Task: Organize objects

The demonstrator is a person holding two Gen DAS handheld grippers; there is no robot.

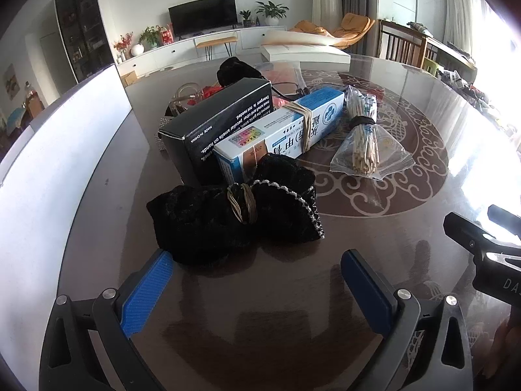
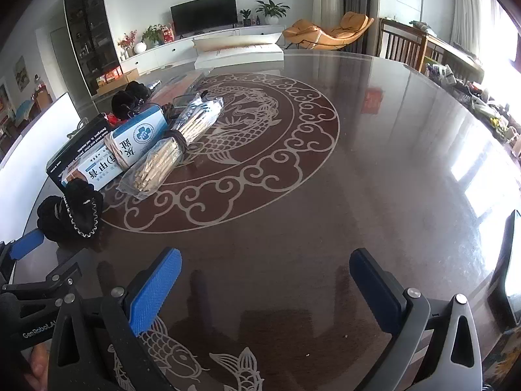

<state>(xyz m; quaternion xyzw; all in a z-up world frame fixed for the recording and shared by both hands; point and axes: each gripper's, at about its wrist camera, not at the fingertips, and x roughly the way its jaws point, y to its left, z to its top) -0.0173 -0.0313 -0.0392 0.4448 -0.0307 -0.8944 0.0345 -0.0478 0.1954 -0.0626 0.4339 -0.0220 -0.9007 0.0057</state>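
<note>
- Black velvet pouch (image 1: 228, 218), tied with a rubber band, lies just in front of my left gripper (image 1: 257, 280); I take it as my landmark on the dark patterned counter (image 2: 358, 179).
- Behind the pouch, touching it, sits the blue-and-white box (image 1: 280, 130), banded, with the black box (image 1: 211, 123) pressed against its left side.
- Right of the pouch and a little further back lies the clear bag of sticks (image 1: 364, 137), tied round its middle.
- Far behind the pouch I see a second dark pouch (image 1: 236, 70) and some unclear clutter.
- My left gripper stands wide with nothing between its pads; my right gripper (image 2: 267, 283), well to the right of the pouch, is equally wide and empty over bare counter.
- I judge the organizing barely begun: everything sits in one loose heap, nothing is held, and no sorted group shows yet.
</note>
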